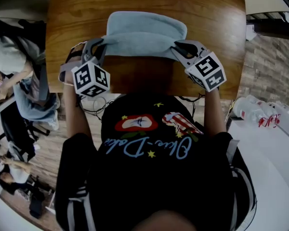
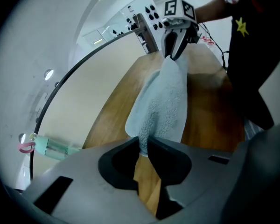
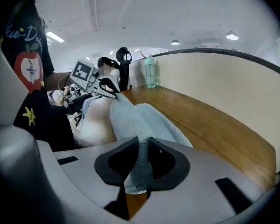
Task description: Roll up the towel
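Note:
A light blue towel (image 1: pixel 145 35) lies on the wooden table (image 1: pixel 216 28), its near edge lifted off the wood. My left gripper (image 1: pixel 104 43) is shut on the towel's near left corner, and my right gripper (image 1: pixel 177 46) is shut on the near right corner. In the left gripper view the towel (image 2: pixel 163 104) runs from my left gripper (image 2: pixel 143 146) across to the right gripper (image 2: pixel 175 41). The right gripper view shows the towel (image 3: pixel 137 125) pinched in my right gripper (image 3: pixel 141 160), with the left gripper (image 3: pixel 105 85) beyond.
A pale green bottle (image 3: pixel 150 72) stands near the table's far edge, also seen as the bottle (image 2: pixel 51 147) lying sideways in the left gripper view. A white counter with plastic bottles (image 1: pixel 253 112) is at the right. A seated person (image 1: pixel 19 76) is at the left.

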The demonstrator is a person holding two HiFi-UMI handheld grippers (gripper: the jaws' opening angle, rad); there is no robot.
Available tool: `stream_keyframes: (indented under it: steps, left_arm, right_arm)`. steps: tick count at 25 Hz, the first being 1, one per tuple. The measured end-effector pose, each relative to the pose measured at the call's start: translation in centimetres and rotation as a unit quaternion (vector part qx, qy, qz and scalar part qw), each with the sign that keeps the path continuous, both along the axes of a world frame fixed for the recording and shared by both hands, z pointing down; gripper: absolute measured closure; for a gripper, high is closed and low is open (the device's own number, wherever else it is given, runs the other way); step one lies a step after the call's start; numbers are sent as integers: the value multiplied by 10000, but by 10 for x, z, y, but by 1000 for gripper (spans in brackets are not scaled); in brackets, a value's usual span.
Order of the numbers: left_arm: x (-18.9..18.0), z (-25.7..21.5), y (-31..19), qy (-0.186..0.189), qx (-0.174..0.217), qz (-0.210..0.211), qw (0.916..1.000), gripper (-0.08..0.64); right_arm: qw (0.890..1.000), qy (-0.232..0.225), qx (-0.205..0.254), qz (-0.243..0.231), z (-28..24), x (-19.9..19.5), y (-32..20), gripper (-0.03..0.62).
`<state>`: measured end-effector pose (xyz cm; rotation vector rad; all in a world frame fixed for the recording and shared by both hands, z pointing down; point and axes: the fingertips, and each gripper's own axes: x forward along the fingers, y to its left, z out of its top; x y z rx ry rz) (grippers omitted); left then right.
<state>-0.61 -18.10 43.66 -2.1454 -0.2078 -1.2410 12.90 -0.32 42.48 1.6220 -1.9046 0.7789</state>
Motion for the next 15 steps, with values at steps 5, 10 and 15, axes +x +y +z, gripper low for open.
stream_keyframes:
  steps: [5, 10, 15]
  left_arm:
    - [27, 4, -20, 89, 159, -194, 9996, 502]
    - [52, 17, -35, 336, 386, -586, 9970, 502]
    - [68, 35, -51, 561, 724, -1035, 9904, 486]
  right_arm:
    - [9997, 232, -32, 70, 10, 21, -16, 531]
    - [9968, 762, -209, 134, 23, 38, -26, 531]
    - [9886, 1451, -374, 134, 41, 51, -37, 512]
